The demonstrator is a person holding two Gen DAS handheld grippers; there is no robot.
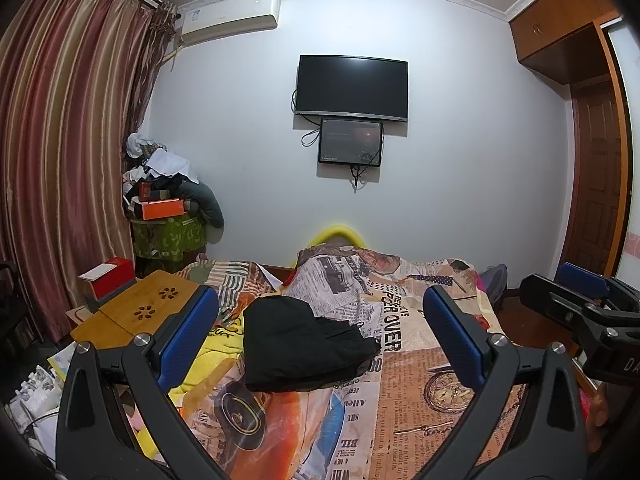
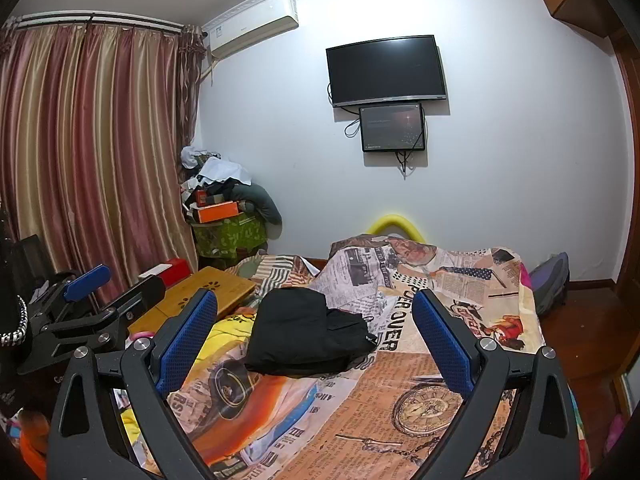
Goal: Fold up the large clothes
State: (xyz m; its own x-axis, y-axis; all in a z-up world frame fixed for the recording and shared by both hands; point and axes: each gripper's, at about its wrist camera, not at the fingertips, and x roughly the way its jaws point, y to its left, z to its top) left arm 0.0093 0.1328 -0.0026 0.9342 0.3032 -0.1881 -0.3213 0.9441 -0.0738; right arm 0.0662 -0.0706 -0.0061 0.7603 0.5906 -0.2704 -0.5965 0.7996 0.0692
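Both grippers sit nearest the lenses. We see the left gripper (image 1: 320,332) with its blue pads spread wide, nothing between them; the right gripper (image 2: 314,330) stands the same, jaws apart and empty. Each hangs above the near end of the bed (image 1: 436,400), clear of the cloth below. From the left wrist view the right gripper shows at the far right edge; from the right wrist view the left gripper (image 2: 86,284) shows at the far left, so the two are side by side, well apart.

We note the garment (image 1: 296,344), black, lying in a compact, partly folded heap on the printed cover, roughly mid-bed and framed between the pads in both views. Its left part is smooth and rounded; its right part is lower, with a loose edge reaching toward the "OVER" lettering. Neither gripper touches it.

Beside it on the left, a yellow cloth (image 1: 216,340) lies touching or just under the garment's edge; we cannot tell which. A wooden tray (image 1: 132,312) sits at the bed's left side with a red box (image 1: 108,282) at its far end. On the far wall hang a TV (image 1: 352,86), a smaller screen (image 1: 350,142) beneath it, and an air conditioner (image 1: 230,18) near the curtain (image 1: 60,140).
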